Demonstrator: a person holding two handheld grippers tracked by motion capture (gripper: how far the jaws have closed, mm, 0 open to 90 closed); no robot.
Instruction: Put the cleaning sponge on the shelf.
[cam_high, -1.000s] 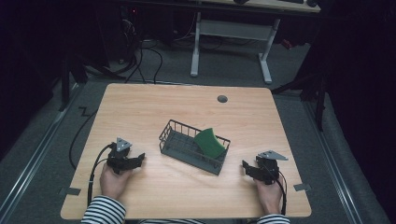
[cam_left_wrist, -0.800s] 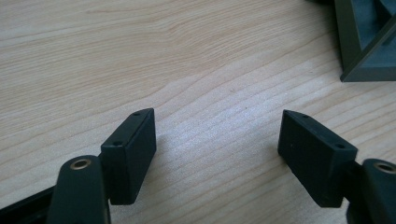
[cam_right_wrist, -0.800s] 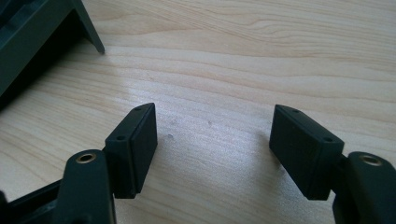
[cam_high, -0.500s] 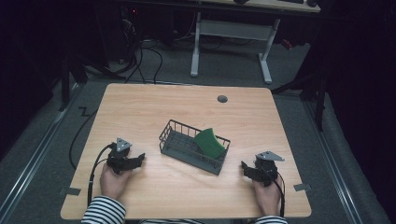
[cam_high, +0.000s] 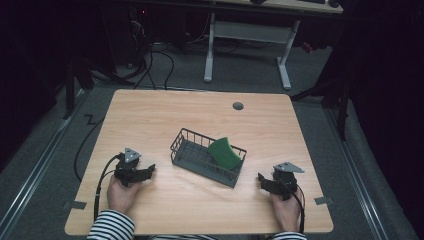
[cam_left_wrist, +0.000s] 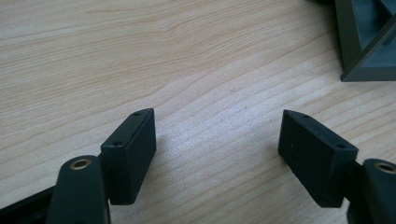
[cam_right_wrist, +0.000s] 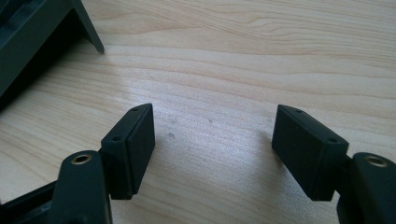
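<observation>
High view overhead; gripper views close, sharing table

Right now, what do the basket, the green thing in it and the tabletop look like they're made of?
Basket: thin grid bars, matte dark grey, probably coated wire or plastic. Green sponge: soft-looking curved slab, likely foam. Table: pale wood grain, smooth, possibly laminate.

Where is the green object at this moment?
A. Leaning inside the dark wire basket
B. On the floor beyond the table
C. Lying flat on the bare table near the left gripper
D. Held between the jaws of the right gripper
A: the green object leans tilted inside the dark wire basket at mid-table, apart from both grippers.
</observation>
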